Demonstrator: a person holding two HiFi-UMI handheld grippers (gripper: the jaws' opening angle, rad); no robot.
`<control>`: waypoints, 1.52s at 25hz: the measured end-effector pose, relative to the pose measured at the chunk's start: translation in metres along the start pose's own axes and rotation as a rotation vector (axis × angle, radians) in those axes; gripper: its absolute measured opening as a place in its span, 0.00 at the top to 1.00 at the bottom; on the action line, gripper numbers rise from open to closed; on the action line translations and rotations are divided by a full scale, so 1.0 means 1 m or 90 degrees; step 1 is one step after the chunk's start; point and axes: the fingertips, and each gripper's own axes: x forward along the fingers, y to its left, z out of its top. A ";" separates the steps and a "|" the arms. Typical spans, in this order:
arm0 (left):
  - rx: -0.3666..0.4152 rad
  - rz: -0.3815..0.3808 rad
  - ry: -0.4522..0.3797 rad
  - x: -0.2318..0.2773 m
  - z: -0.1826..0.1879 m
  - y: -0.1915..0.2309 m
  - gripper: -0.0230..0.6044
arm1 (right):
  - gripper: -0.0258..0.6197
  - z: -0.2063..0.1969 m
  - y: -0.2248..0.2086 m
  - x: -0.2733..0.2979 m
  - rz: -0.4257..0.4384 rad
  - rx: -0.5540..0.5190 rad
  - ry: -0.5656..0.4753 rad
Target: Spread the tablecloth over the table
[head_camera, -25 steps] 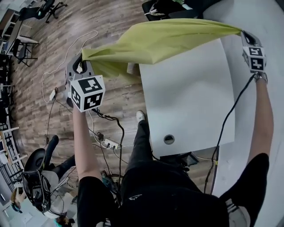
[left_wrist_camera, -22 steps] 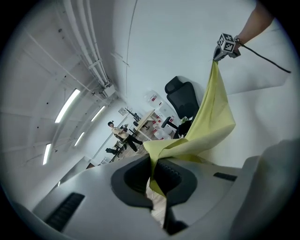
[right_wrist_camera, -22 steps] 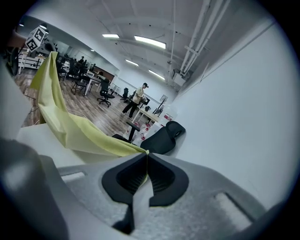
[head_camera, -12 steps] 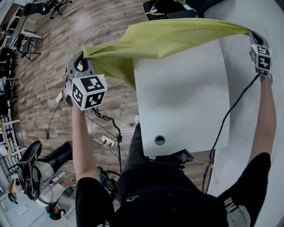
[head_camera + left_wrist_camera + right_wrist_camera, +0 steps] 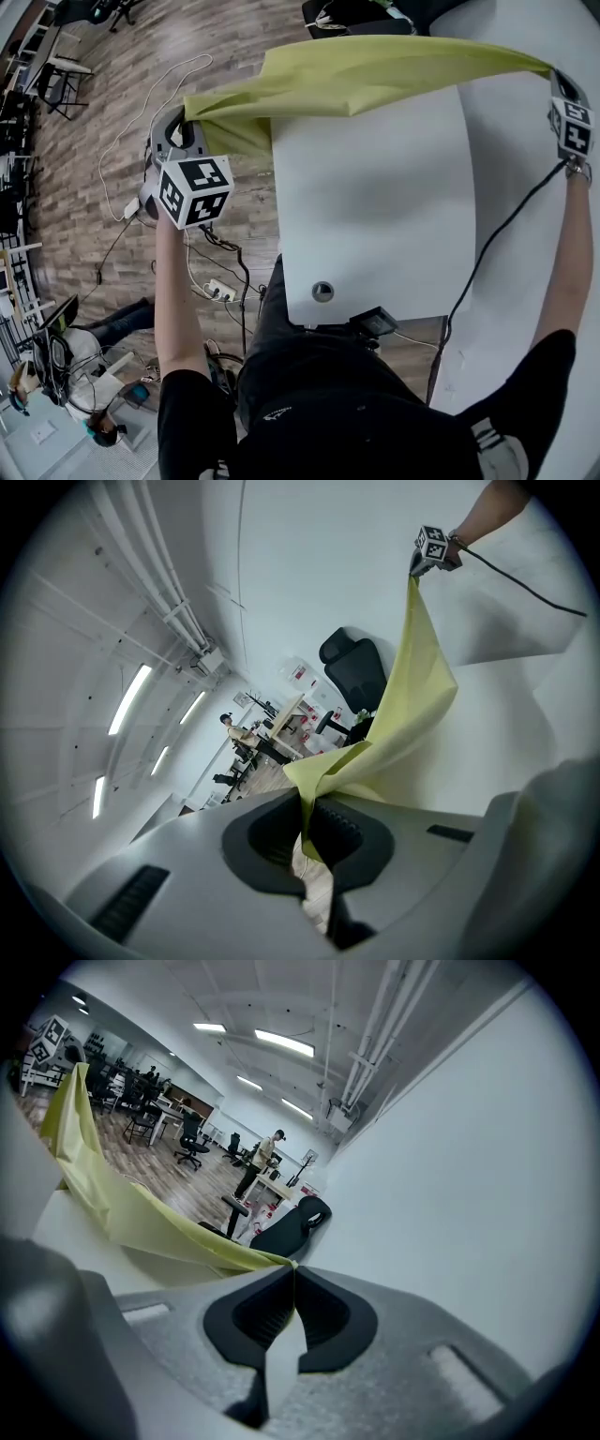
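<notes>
While I hold the yellow-green tablecloth [image 5: 356, 75] by two corners, it hangs in the air as a long band over the far end of the white worktop [image 5: 375, 216]. Its long axis runs from my left to my right, crosswise to the worktop's length. My left gripper [image 5: 185, 120] has its jaws closed on one corner; my left gripper view shows the fabric pinched between the ribbed pads and twisting up out of them. That corner lies out past the worktop's left edge, above the wooden floor [image 5: 94, 187]. My right gripper [image 5: 553, 75] has its jaws shut on the opposite corner, with a thin fold of cloth caught between them, and it sits beyond the worktop's right edge over a neighbouring white surface [image 5: 525, 281]. Between the two, the cloth is pulled fairly taut along its upper edge, while the left part is looser and bunches into folds just beside my left jaws. Most of the worktop near me is bare, with a round cable hole [image 5: 322, 292] close to its near edge. A black office chair [image 5: 342, 14] stands behind the cloth.
</notes>
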 end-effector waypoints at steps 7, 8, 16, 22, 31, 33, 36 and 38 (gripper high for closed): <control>0.004 0.008 -0.011 -0.023 0.024 -0.002 0.95 | 0.95 -0.010 -0.043 -0.030 -0.043 0.034 -0.015; 0.006 0.009 -0.011 -0.028 0.025 -0.002 0.95 | 0.95 -0.010 -0.048 -0.037 -0.050 0.030 -0.012; 0.008 0.017 -0.011 -0.061 0.023 -0.002 0.95 | 0.95 -0.007 -0.076 -0.083 -0.082 0.019 0.000; 0.016 0.017 -0.026 -0.079 0.032 0.001 0.95 | 0.95 0.001 -0.104 -0.119 -0.123 0.026 -0.010; 0.043 -0.035 -0.014 -0.100 0.011 -0.027 0.95 | 0.95 -0.036 -0.108 -0.168 -0.135 0.019 0.017; 0.055 -0.048 -0.009 -0.104 0.006 -0.034 0.95 | 0.95 -0.050 -0.100 -0.176 -0.126 0.011 0.030; 0.054 -0.061 -0.007 -0.109 0.003 -0.042 0.95 | 0.95 -0.081 -0.093 -0.181 -0.125 0.010 0.053; 0.053 -0.067 -0.009 -0.115 0.002 -0.046 0.95 | 0.95 -0.103 -0.089 -0.183 -0.123 0.017 0.064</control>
